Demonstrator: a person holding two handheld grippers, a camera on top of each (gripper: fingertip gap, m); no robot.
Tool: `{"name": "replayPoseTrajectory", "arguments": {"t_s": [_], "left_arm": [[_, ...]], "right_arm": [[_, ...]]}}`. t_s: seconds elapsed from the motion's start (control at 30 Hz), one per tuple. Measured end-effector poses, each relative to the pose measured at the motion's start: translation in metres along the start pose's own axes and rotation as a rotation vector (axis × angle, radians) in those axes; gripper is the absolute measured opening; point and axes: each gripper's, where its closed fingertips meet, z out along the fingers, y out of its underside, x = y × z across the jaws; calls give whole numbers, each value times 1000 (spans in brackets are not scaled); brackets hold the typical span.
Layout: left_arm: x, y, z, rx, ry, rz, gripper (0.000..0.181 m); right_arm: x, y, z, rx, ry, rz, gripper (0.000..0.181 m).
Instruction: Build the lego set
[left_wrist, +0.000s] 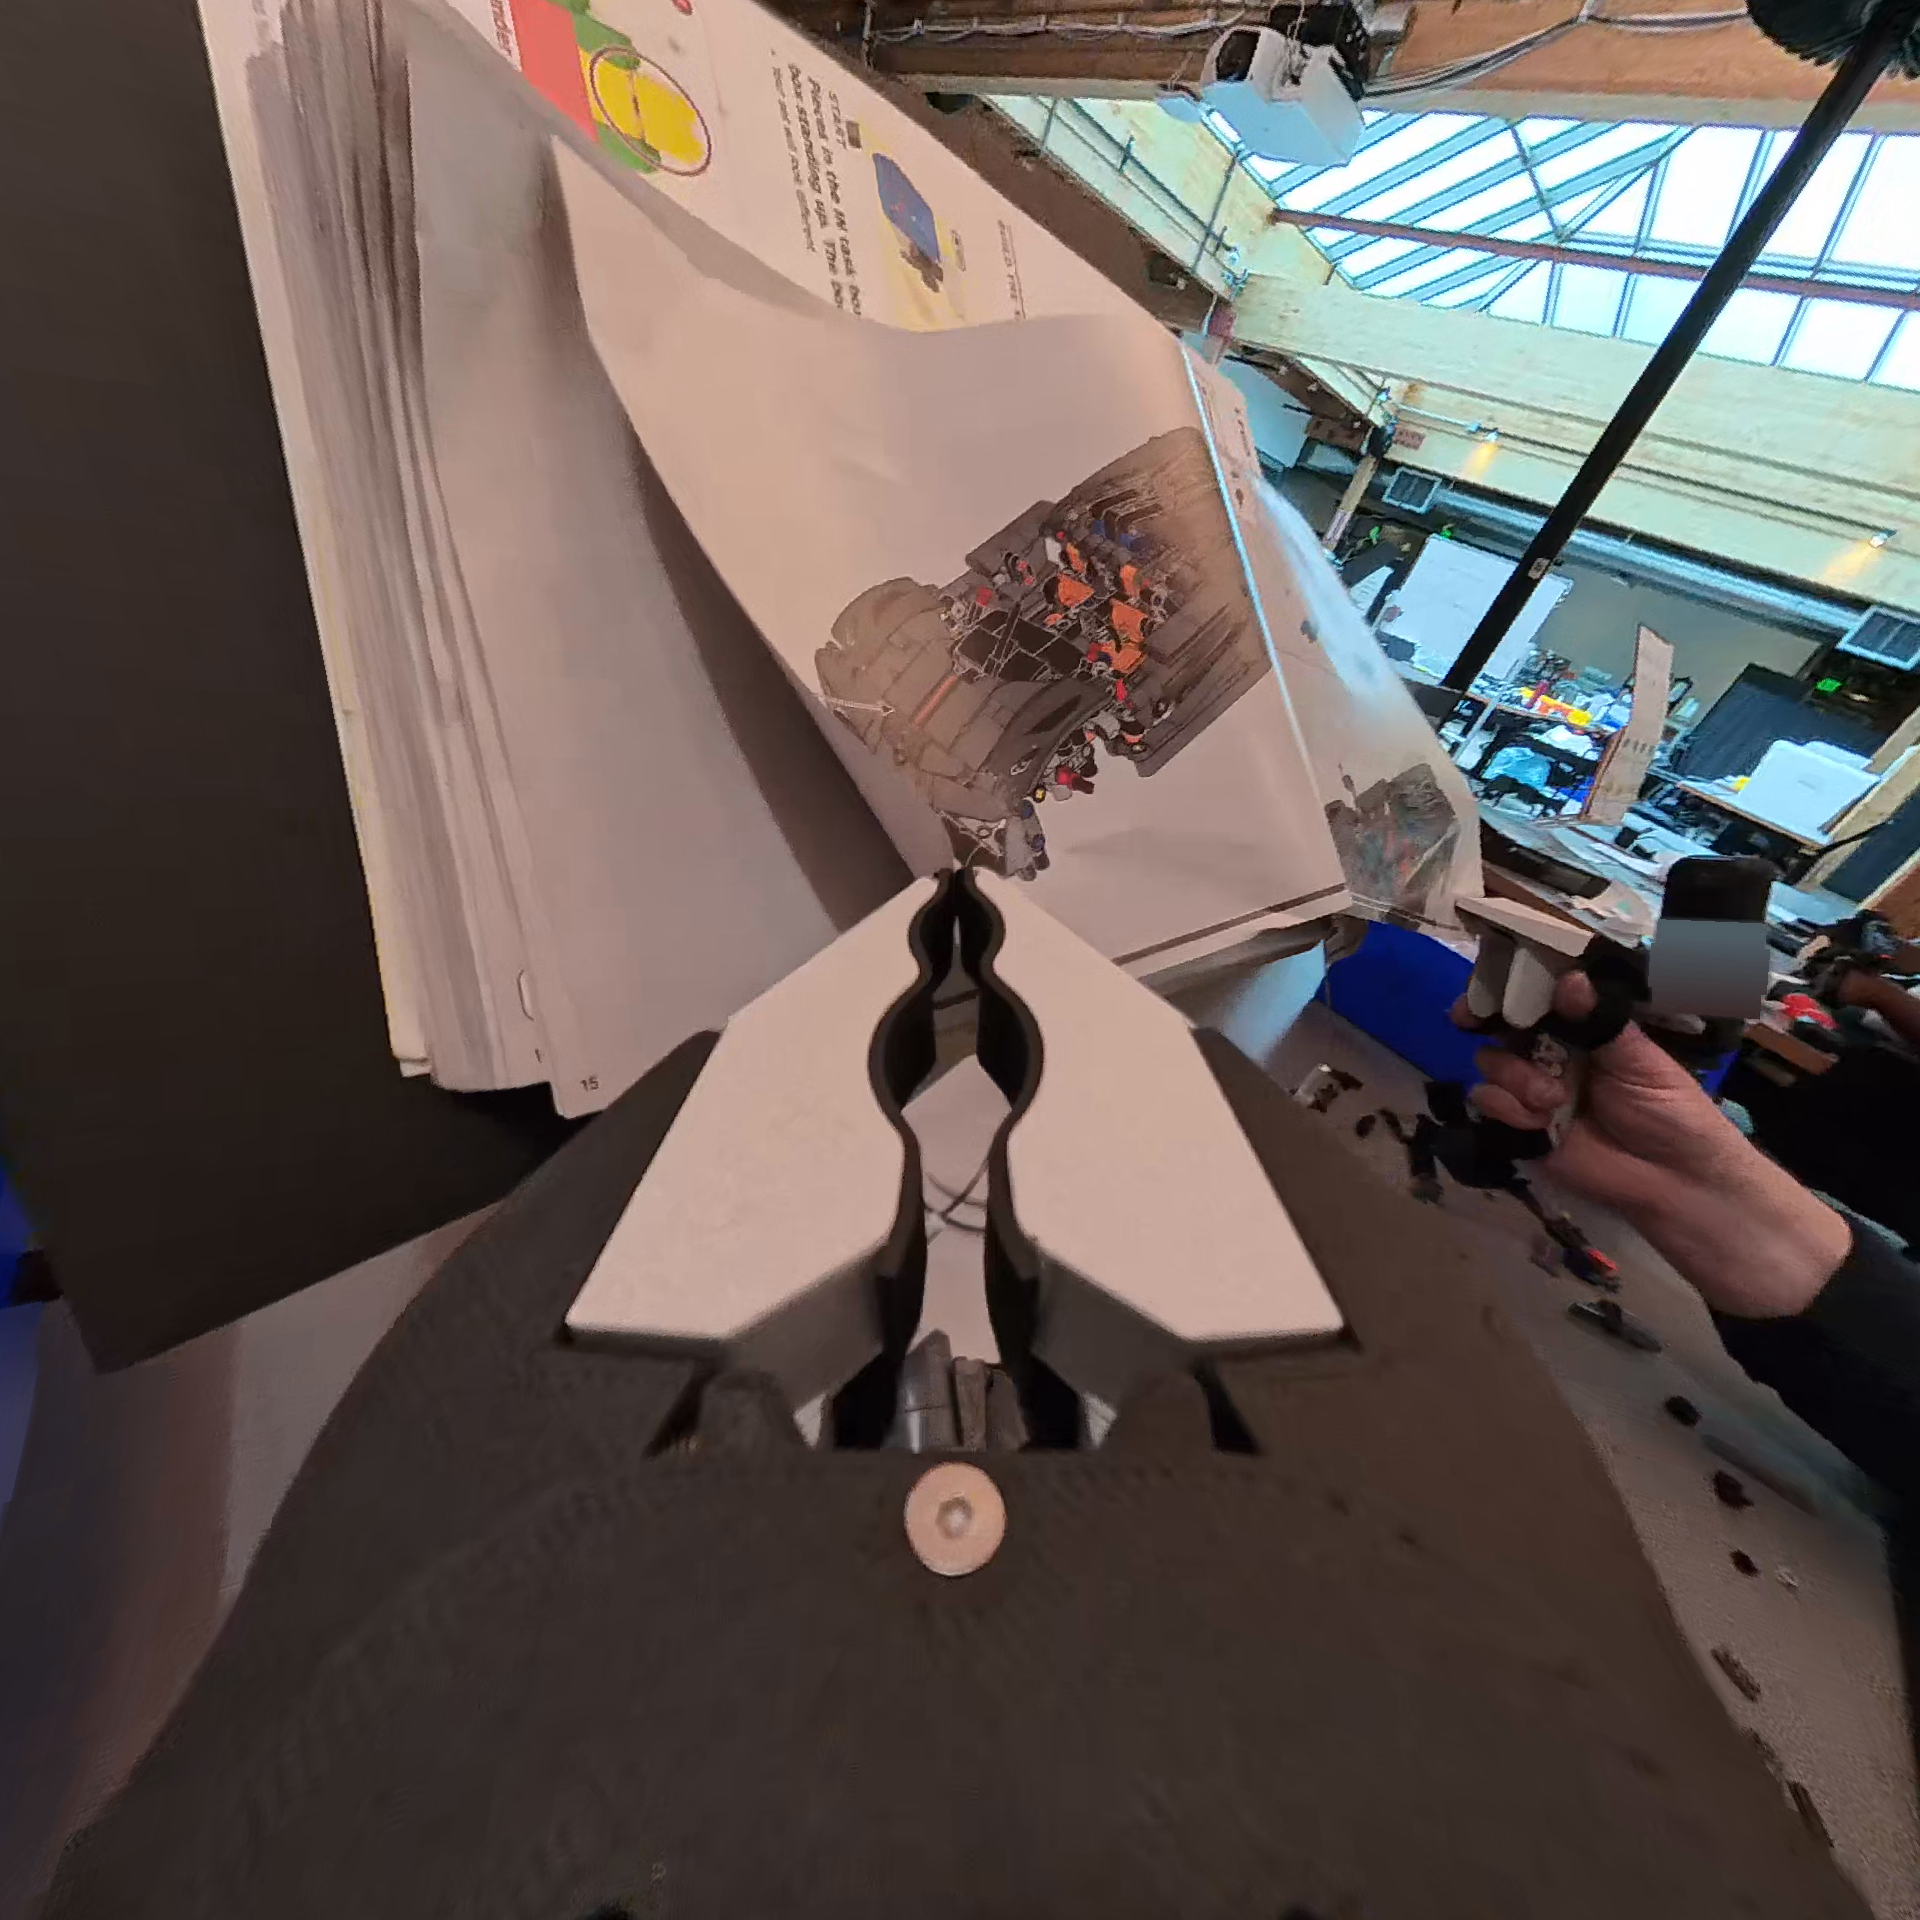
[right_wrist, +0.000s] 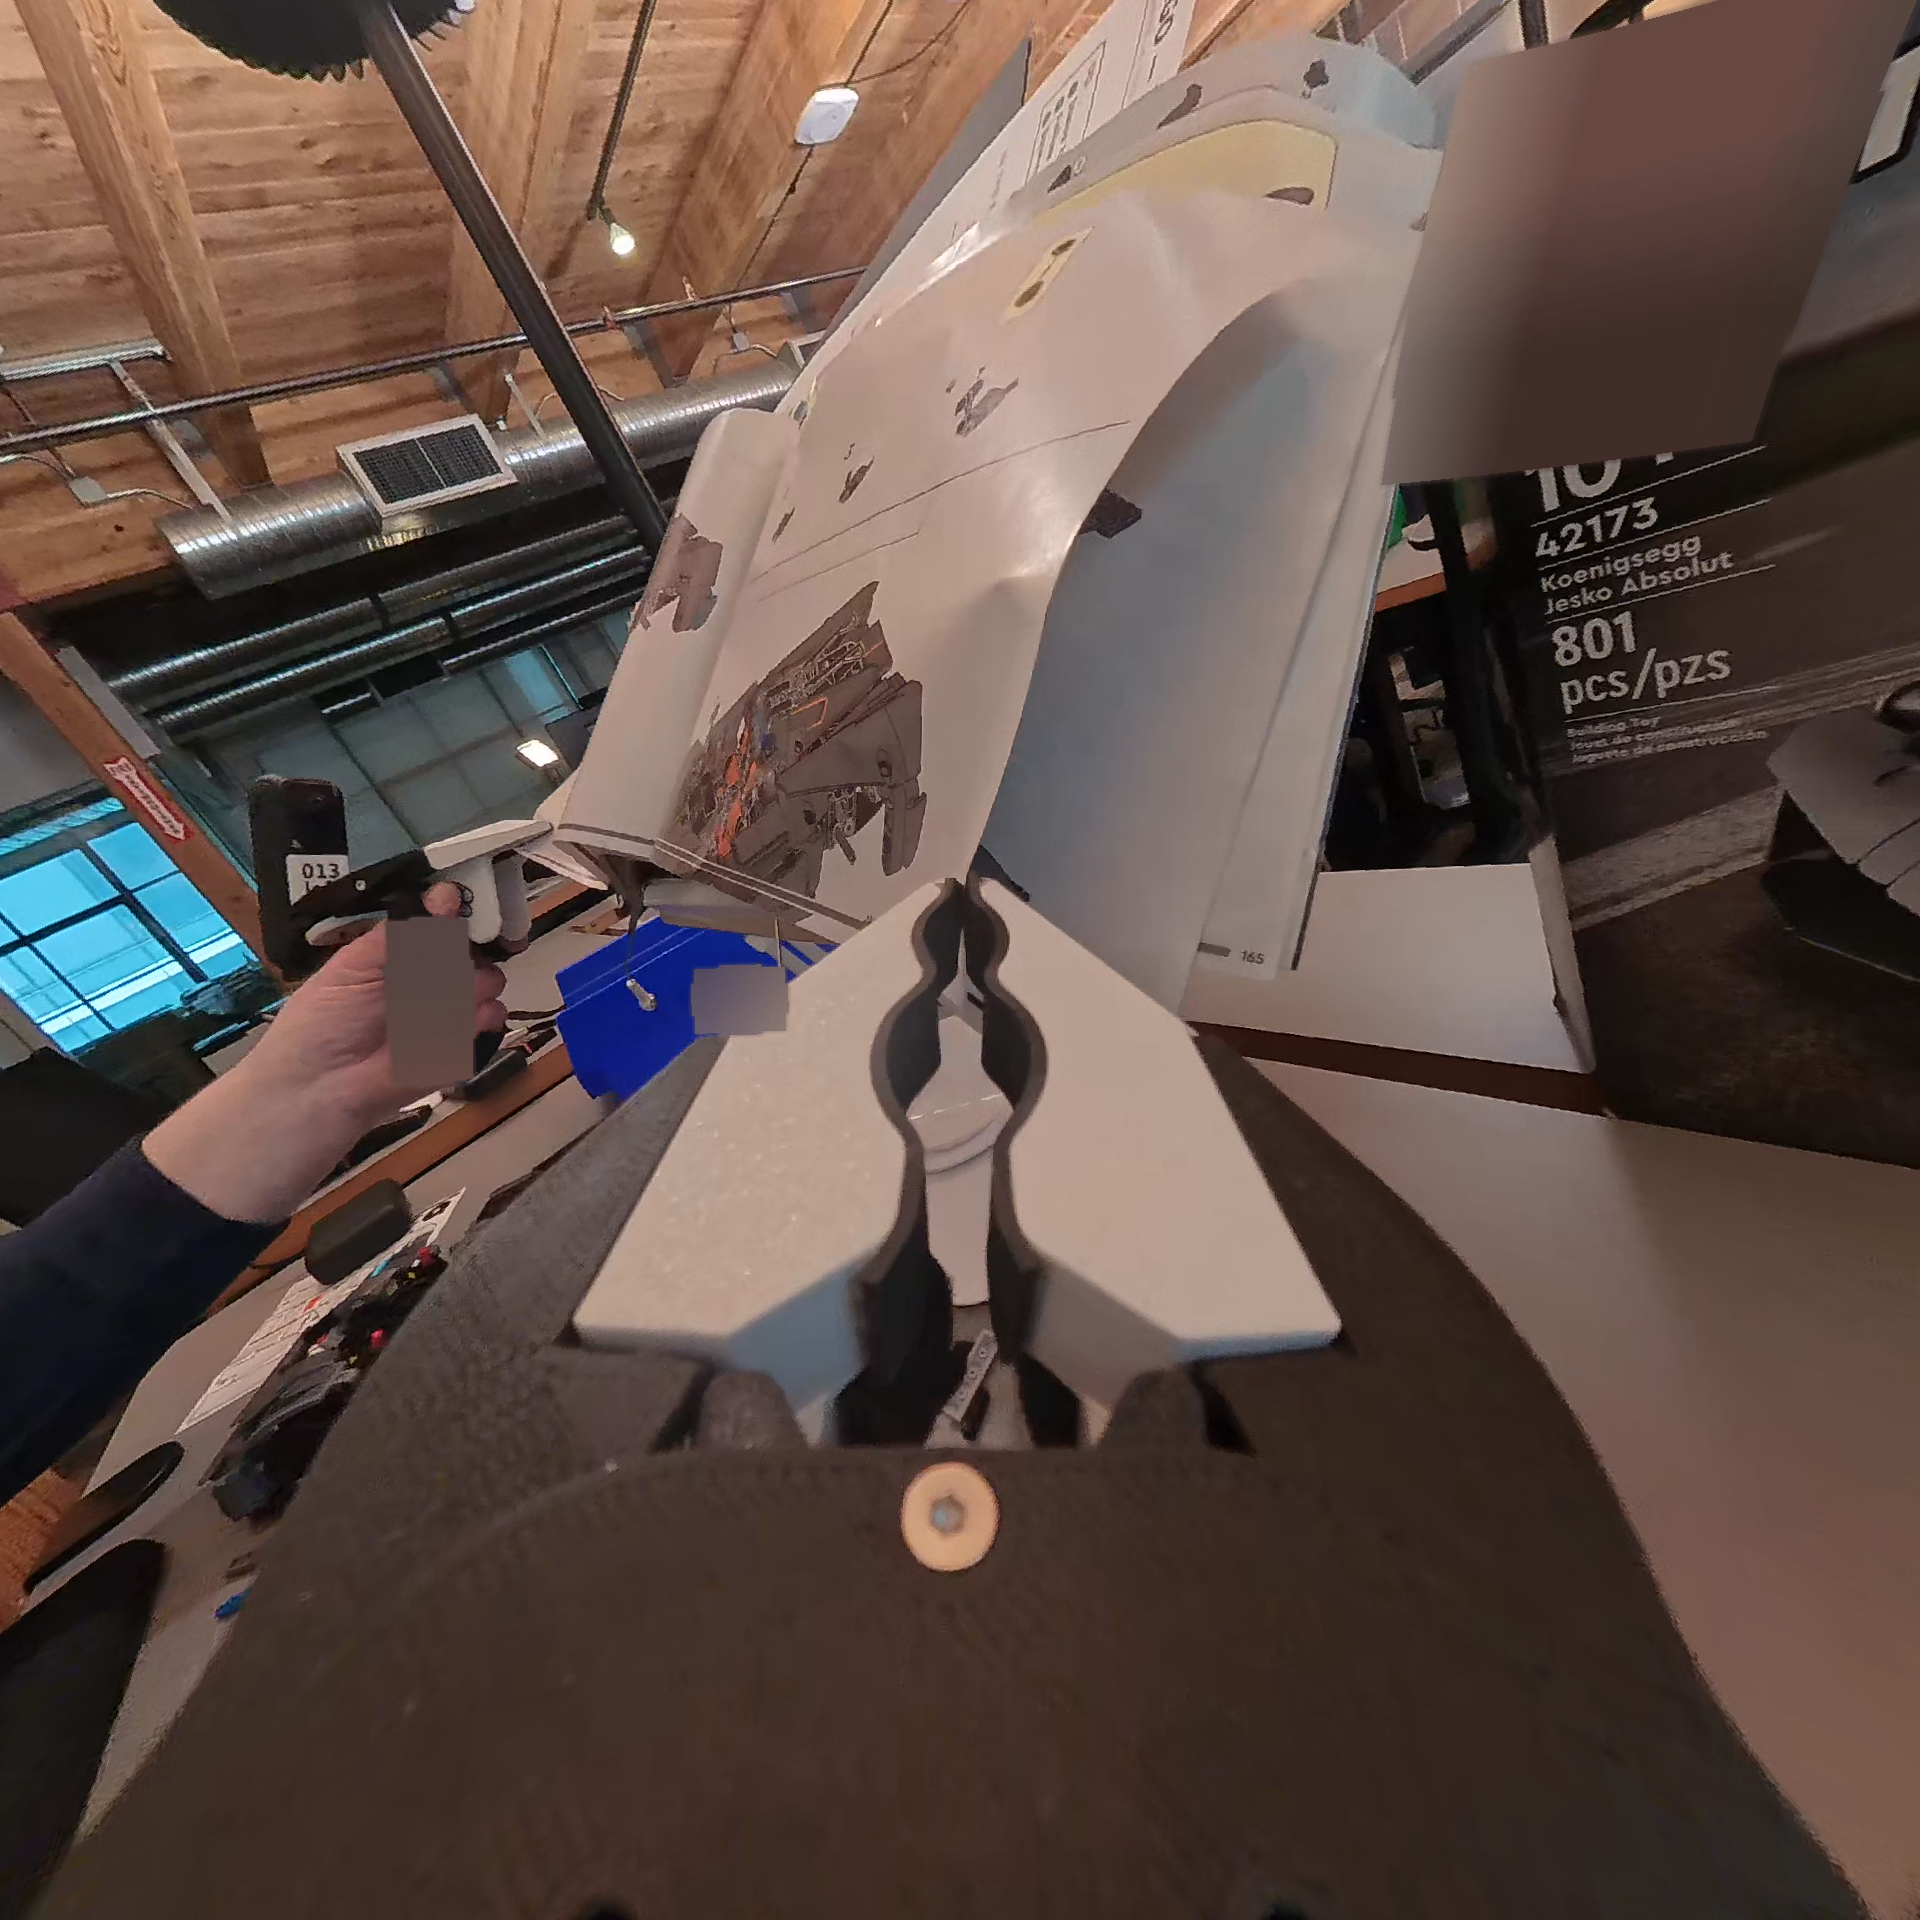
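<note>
The instruction booklet (left_wrist: 935, 468) stands open, its pages lifted and curved, with a printed picture of the grey and orange car model. My left gripper (left_wrist: 958, 881) is shut, its tips on the lower corner of the pictured page. The right wrist view shows it (right_wrist: 540, 836) pinching that page corner. My right gripper (right_wrist: 961, 885) is shut at the lower edge of a curled page (right_wrist: 935, 520). The left wrist view shows it (left_wrist: 1475, 914) gripping a page's far corner.
The dark lego box (right_wrist: 1714, 779) stands at the right on the pale table (right_wrist: 1662, 1299). A blue bin (left_wrist: 1392, 977) sits behind the booklet. Small dark loose pieces (left_wrist: 1507, 1143) lie on the table, also in the right wrist view (right_wrist: 332, 1340). A black pole (left_wrist: 1662, 364) rises behind. The tips of one gripper are about 40 centimeters away from the tips of the other.
</note>
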Motion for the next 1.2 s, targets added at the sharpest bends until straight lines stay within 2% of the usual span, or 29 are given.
{"name": "replayPoseTrajectory", "arguments": {"t_s": [0.2,0.37,0.57,0.67,0.8,0.97,1.1,1.2], "left_arm": [[-19,-6,-3,5,-97,79,0],[-34,7,-1,-82,-146,101,0],[-50,10,-7,-152,-180,94,0],[-56,7,-14,-167,-216,123,6],[-53,-6,-34,-143,-251,144,17],[-50,-14,-70,-176,-308,205,34],[-49,6,-98,-264,-303,213,39],[-49,36,-118,-391,-278,218,38]], "right_arm": [[12,0,-1,-13,44,-19,0],[16,3,-1,-34,64,-41,0],[18,1,-3,-36,97,-57,14],[21,-2,-6,-29,131,-74,20],[23,-9,-11,-13,167,-124,24],[19,-14,-13,-3,191,-182,25],[10,-18,-14,-6,177,-245,26],[-1,-18,-15,-20,139,-298,25]]}}
